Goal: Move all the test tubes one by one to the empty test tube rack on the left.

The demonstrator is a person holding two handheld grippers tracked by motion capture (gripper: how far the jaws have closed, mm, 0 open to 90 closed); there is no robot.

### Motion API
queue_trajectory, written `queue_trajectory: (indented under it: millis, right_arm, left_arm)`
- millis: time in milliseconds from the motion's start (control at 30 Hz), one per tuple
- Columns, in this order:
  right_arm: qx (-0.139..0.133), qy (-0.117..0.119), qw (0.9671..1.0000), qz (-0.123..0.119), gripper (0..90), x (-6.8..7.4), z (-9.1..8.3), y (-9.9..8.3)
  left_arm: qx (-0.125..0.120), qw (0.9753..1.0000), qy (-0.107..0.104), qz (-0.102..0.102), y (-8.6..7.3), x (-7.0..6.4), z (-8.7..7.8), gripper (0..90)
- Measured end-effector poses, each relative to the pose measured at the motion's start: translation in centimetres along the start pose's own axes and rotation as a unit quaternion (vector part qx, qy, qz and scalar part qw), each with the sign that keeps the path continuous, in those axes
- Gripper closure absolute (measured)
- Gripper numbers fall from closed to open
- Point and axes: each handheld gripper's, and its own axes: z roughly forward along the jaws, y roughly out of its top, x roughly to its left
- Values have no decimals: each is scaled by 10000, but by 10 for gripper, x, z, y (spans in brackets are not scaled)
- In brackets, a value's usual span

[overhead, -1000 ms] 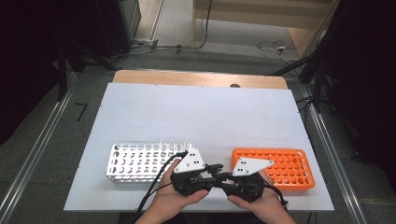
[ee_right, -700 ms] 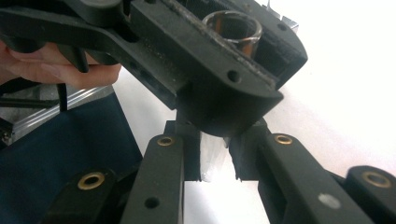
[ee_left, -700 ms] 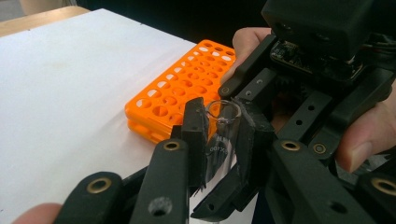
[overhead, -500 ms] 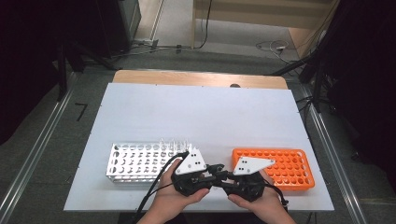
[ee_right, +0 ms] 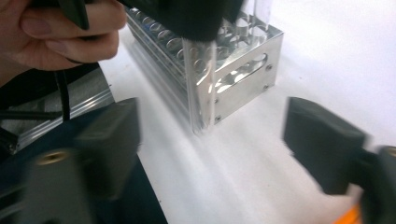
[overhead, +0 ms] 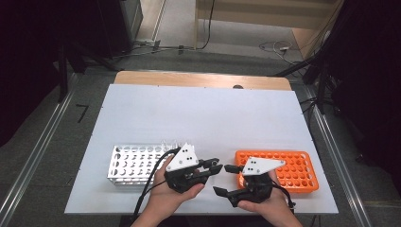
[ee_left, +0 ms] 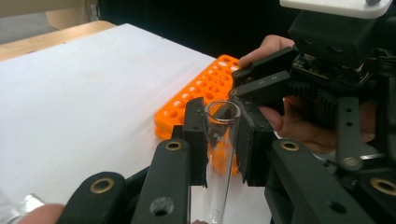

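Our left hand-held gripper is clamped on a clear glass test tube, held upright between its pads just above the bench, between the metal rack and the orange rack. We judge this the hand-over step: our right hand-held gripper stands wide open just beside the tube, which hangs between and beyond its jaws, so next it must slide in around the tube and close before the left lets go
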Motion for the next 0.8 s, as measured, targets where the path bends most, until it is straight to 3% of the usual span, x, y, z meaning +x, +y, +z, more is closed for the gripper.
queue_trajectory:
  millis: [100,367,800]
  right_arm:
    - [-34,-124,9999,-16,0,-2,-3,-1]
    - [-212,-202,9995,72,0,-11,-14,-4]
    - [-200,-248,9993,199,0,-24,-25,-11]
  left_arm:
    - [-54,10000,77,-19,2,4,-5,758]
    - [-248,9991,327,-85,8,19,-25,758]
    - [-493,9958,745,-197,13,42,-57,758]
